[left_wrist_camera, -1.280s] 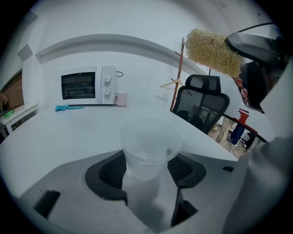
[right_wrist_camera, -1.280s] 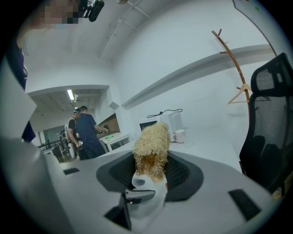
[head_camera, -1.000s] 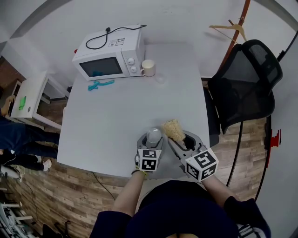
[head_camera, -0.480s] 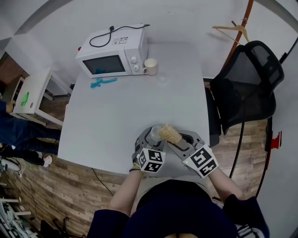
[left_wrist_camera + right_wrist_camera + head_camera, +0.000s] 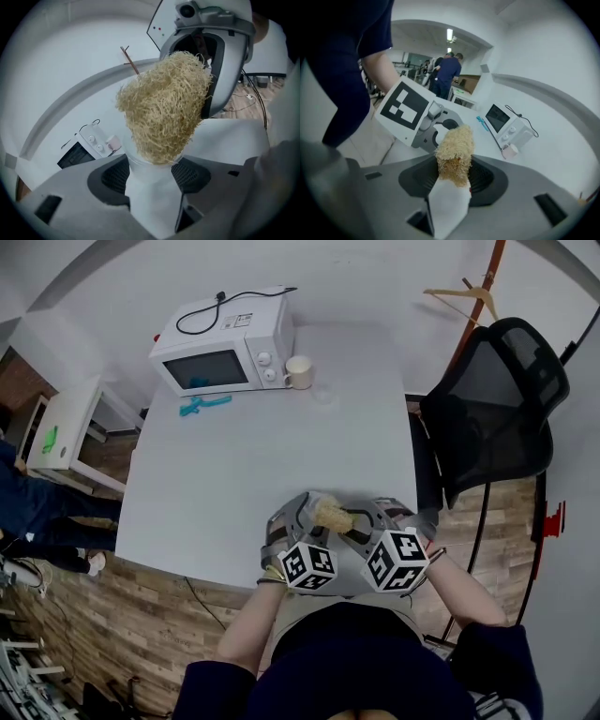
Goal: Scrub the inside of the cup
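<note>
Left gripper (image 5: 153,174): jaws wide, clamped on the cup (image 5: 151,201), which is held over the near edge of the desk (image 5: 281,427), close to the person's body. The cup's long axis runs along the jaws, mouth facing the right gripper (image 5: 453,177). Right jaws narrow, pinching the fibrous scrubber (image 5: 164,108). Its tip sits in the cup's mouth, entering at a slant. Judgement: the next stroke wants the scrubber lined up with the cup's axis and driven deeper.
</note>
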`<state>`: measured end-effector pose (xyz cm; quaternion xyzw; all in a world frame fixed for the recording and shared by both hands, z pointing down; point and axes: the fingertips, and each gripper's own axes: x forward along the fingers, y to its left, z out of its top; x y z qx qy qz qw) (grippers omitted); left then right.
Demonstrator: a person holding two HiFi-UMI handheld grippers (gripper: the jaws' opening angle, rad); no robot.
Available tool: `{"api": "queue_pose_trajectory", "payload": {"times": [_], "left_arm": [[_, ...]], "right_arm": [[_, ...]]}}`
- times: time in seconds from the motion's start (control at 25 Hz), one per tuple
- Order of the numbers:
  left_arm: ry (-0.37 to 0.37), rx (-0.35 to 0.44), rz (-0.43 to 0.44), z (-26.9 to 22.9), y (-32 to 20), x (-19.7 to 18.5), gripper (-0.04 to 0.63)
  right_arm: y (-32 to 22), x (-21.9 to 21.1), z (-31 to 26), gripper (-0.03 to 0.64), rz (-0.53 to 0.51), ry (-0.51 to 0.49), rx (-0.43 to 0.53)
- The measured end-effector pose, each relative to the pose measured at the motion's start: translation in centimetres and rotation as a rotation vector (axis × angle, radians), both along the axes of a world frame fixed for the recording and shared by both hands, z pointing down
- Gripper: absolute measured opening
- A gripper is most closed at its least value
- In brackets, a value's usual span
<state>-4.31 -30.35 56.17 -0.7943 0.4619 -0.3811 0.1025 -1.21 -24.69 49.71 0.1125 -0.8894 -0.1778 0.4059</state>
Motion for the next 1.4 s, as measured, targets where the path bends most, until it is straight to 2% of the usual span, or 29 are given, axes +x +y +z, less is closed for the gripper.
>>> {"api": "queue_pose_trajectory", "payload": {"times": [0.32,0.52,0.64,0.8,0.92,1.04,1.2,1.28,1.4], "left_arm": [[-0.113,0.062,0.063,-0.3,0.6,0.8,0.284],[-0.154,0.057,0.106,-0.6,1.0,1.6,0.279],[-0.149,0.049,0.113,-0.4,0.9,1.6,0.276],[-0.157,0.038,0.132,0.0,1.0,1.7,0.275],[-0.166,0.035,0.142,0.0,1.0,1.6,0.275],[-0.175,0.038,0.148,0.0,1.1,1.6,0.275],[-0.176,0.044,0.140,-0.2,1.0,1.5,0.275],[-0.177,0.050,0.133,-0.3,0.9,1.4,0.275],[-0.180,0.059,0.123,-0.5,0.7,1.2,0.275]], "right_arm": [[-0.2,0.8,1.1,0.175,-0.258,0.310,0.249],[-1.2,1.5,1.6,0.175,-0.408,0.516,0.479],[-1.0,1.0,1.4,0.175,-0.471,0.542,0.554],[-0.3,-1.0,0.4,0.175,-0.482,0.425,0.636],[-0.2,0.0,1.4,0.175,-0.559,0.520,0.686],[0.2,-0.5,1.3,0.175,-0.521,0.445,0.624],[-1.2,0.7,1.5,0.176,-0.451,0.510,0.570],[-1.3,0.8,1.7,0.176,-0.353,0.453,0.441],[-1.0,0.4,1.9,0.176,-0.187,0.307,0.179]]}}
